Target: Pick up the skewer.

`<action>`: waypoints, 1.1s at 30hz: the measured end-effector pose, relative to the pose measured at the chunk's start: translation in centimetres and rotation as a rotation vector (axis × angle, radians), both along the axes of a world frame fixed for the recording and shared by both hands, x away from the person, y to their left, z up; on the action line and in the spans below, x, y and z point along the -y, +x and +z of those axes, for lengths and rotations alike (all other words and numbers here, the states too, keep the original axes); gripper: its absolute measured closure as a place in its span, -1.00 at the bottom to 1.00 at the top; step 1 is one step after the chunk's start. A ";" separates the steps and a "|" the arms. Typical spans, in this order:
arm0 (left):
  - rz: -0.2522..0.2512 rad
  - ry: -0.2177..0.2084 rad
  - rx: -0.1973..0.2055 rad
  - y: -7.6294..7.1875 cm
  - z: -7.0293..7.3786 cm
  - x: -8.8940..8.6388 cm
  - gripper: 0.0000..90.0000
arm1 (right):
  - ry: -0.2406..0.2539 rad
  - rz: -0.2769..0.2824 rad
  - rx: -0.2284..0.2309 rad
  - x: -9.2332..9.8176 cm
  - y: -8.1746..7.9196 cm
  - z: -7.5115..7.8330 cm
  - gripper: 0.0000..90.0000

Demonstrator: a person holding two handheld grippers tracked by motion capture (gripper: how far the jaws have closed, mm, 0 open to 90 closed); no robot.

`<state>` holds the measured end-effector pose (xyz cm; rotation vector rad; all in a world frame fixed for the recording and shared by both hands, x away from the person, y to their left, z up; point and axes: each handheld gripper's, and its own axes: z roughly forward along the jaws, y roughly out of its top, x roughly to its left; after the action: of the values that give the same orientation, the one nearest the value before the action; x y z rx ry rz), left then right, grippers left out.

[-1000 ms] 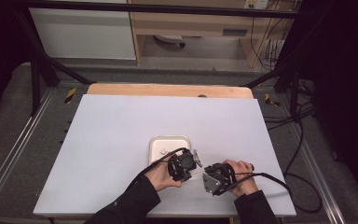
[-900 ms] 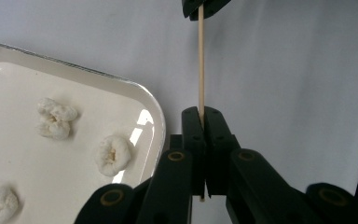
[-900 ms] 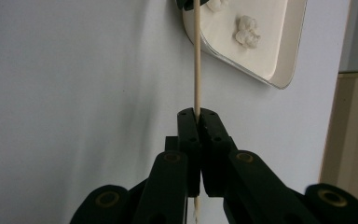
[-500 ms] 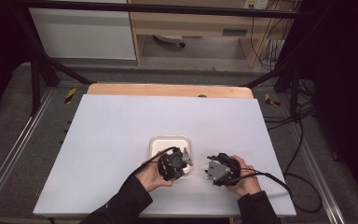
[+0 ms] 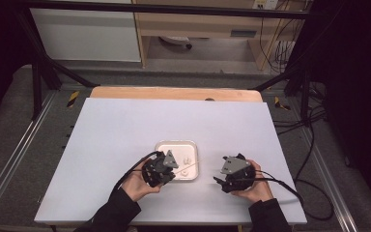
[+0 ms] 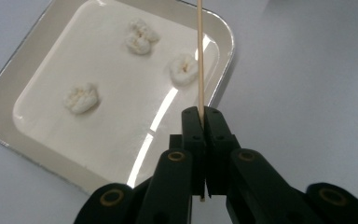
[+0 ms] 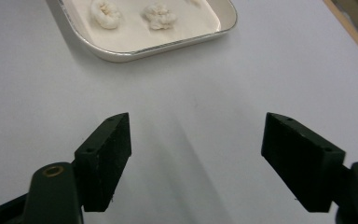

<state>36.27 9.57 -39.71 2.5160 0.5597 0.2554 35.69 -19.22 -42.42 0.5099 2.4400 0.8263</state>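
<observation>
A white square tray (image 5: 175, 146) sits near the table's front, with three small white puffy pieces in it (image 6: 141, 36) (image 6: 184, 69) (image 6: 80, 98). My left gripper (image 6: 202, 113) is shut on a thin wooden skewer (image 6: 199, 56), which reaches out over the tray's edge beside one piece. In the high view the left gripper (image 5: 165, 167) sits at the tray's near-left corner. My right gripper (image 7: 196, 140) stands open over bare table, to the tray's right (image 5: 219, 181). Its jaws have just been opening, and nothing is between them.
The tray (image 7: 121, 51) lies just beyond the right gripper's jaws, with two pieces visible (image 7: 106, 11) (image 7: 160, 16). A wooden strip (image 5: 174, 93) runs along the table's far edge. Cables (image 5: 280, 183) trail off the right side.
The left gripper has moved left with the skewer, away from the right gripper. The right gripper's jaws have opened wide, and it has drawn slightly right.
</observation>
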 end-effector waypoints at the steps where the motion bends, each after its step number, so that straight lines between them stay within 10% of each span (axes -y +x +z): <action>1: 0.011 -0.013 0.004 -0.1 0.0 -0.4 0.97 | 0.019 -0.019 -0.023 0.1 0.1 -0.1 -0.55; 18: 0.186 -0.192 0.069 -1.5 -1.0 -6.0 0.97 | 0.183 -0.141 -0.168 -0.5 1.0 0.3 -0.87; 33: 0.259 -0.282 0.100 -2.2 -1.6 -8.5 0.97 | 0.267 -0.199 -0.188 -3.2 2.5 1.3 -0.95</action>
<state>34.10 18.07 -41.34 2.1460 0.8209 0.3689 38.23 -16.02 -41.08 0.9520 2.4047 1.0651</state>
